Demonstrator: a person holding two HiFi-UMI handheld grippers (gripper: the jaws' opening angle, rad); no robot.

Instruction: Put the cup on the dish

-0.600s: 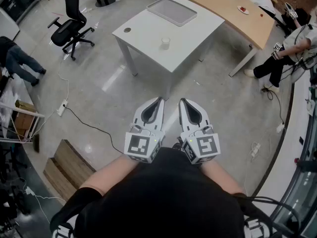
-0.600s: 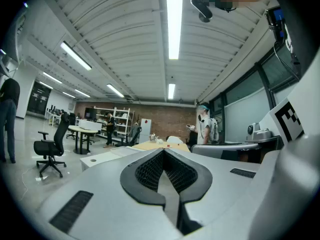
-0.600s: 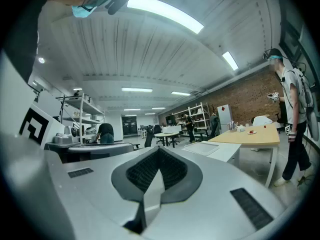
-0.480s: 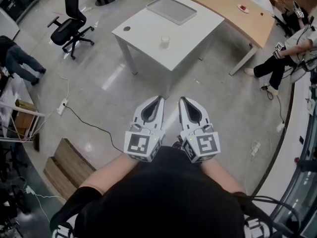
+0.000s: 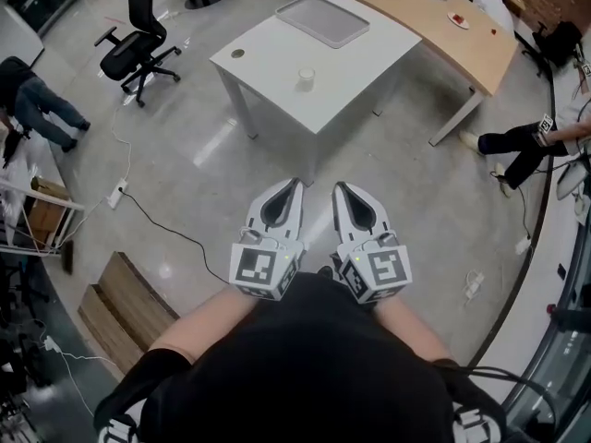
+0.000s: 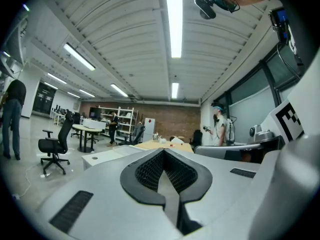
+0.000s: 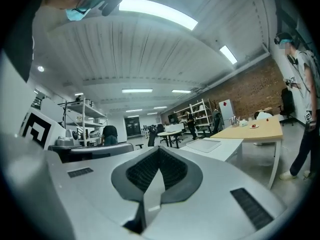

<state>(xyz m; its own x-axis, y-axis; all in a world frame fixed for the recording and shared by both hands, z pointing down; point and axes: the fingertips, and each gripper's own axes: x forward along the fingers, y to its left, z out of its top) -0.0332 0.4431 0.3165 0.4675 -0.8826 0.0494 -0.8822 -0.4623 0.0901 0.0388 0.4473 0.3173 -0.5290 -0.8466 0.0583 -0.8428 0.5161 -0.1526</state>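
Observation:
A small clear cup [image 5: 307,77] stands upright near the middle of a white table [image 5: 277,58] some way ahead of me. The dish, a flat grey rectangular tray [image 5: 330,19], lies at the table's far end, apart from the cup. My left gripper [image 5: 296,184] and right gripper [image 5: 339,186] are held side by side close to my body, over the floor and well short of the table. Both are shut with nothing between their jaws. The left gripper view shows shut jaws and the table [image 6: 102,157] beyond. The right gripper view shows the tray [image 7: 202,145]. Neither gripper view shows the cup.
A long curved wooden table [image 5: 452,30] stands right of the white one. A black office chair [image 5: 134,49] is at the left. A cable and power strip [image 5: 116,195] lie on the floor, with a wooden pallet [image 5: 120,307] nearer. A seated person's legs [image 5: 517,141] are at the right.
The view has swung slightly, so the seated person at the right now sits nearer the frame's edge. Both grippers stay where they were, still shut.

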